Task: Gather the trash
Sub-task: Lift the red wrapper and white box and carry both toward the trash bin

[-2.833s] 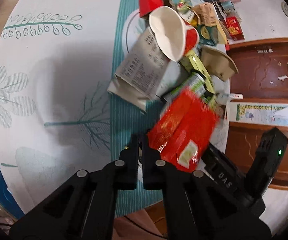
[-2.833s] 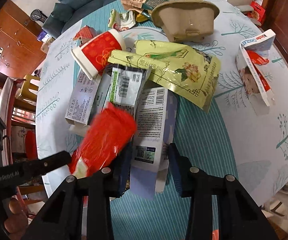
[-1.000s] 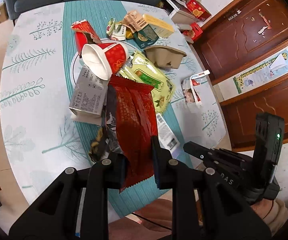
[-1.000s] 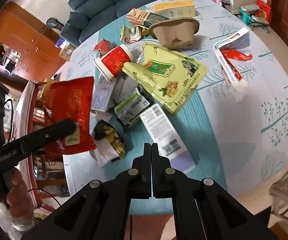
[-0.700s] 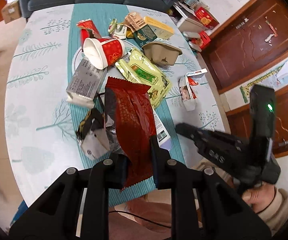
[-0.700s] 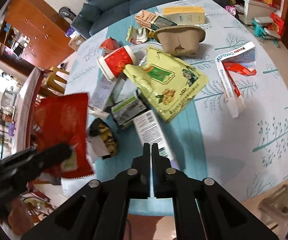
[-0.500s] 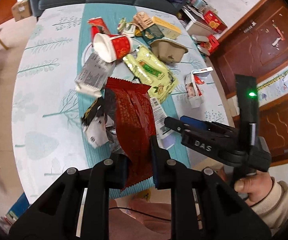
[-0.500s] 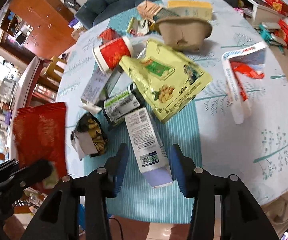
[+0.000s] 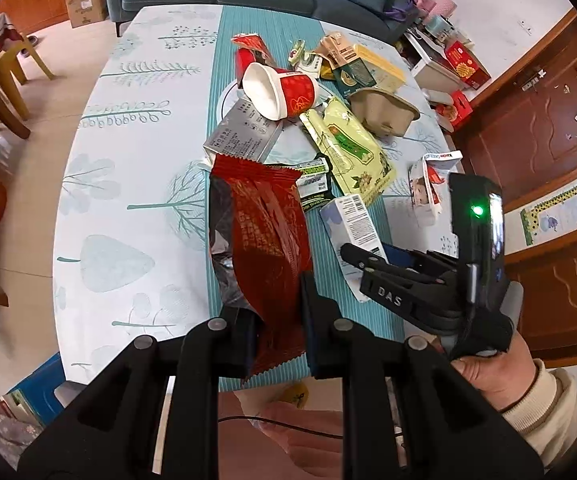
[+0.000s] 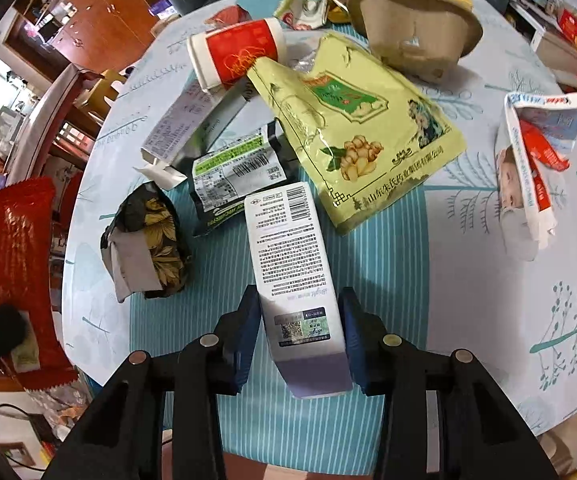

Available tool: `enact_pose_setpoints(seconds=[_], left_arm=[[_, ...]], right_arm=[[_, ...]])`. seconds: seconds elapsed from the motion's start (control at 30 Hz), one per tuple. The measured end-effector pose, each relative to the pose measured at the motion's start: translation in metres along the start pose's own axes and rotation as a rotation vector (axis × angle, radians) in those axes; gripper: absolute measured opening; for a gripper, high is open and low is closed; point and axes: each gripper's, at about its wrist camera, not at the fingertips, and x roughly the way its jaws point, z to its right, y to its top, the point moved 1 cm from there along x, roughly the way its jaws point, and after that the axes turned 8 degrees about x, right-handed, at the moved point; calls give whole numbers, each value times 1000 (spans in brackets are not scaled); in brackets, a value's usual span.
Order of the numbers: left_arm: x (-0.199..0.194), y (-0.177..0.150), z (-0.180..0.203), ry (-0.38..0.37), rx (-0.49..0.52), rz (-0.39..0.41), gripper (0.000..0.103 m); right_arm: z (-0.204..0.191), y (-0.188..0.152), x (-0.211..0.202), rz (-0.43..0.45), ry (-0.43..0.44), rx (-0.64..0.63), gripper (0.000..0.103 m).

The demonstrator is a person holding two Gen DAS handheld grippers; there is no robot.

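Right wrist: fingers point(image 10: 250, 320) astride carton point(image 10: 288, 256) (closing)

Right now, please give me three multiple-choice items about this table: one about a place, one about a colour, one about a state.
1. What lies between the right gripper's jaws?
A. white carton
B. yellow pouch
C. paper cup

2. What colour is the wrapper in the left gripper?
A. blue
B. red
C. green

3. How does the paper cup rest?
A. upright
B. on its side
C. stacked inside another cup

Answers:
1. A: the white carton's near end sits between the closing jaws.
2. B: the red wrapper is clamped there.
3. B: its open mouth faces sideways.
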Motion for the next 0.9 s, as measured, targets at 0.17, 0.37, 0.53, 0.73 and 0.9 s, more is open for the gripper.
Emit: enact_pose_setpoints(seconds=[0.17,0.37,0.53,0.73,0.9], left_arm=[[-1,-6,14,5,1,10,15],[-3,-29,52,17,18,30,15],[-2,-67,85,22,2,23,15],[16,-130,118,35,5,-33,15],[38,-169,137,54,65,-106,15]], right_arm=[[6,-10,-24,31,48,-26,38],[31,-48,-65,63,113,-56,38],[60,-89,-87,52,157,-65,38],[93,-145,-95,12,199,-71,38],[112,-189,-75,-25,198,-51,38]])
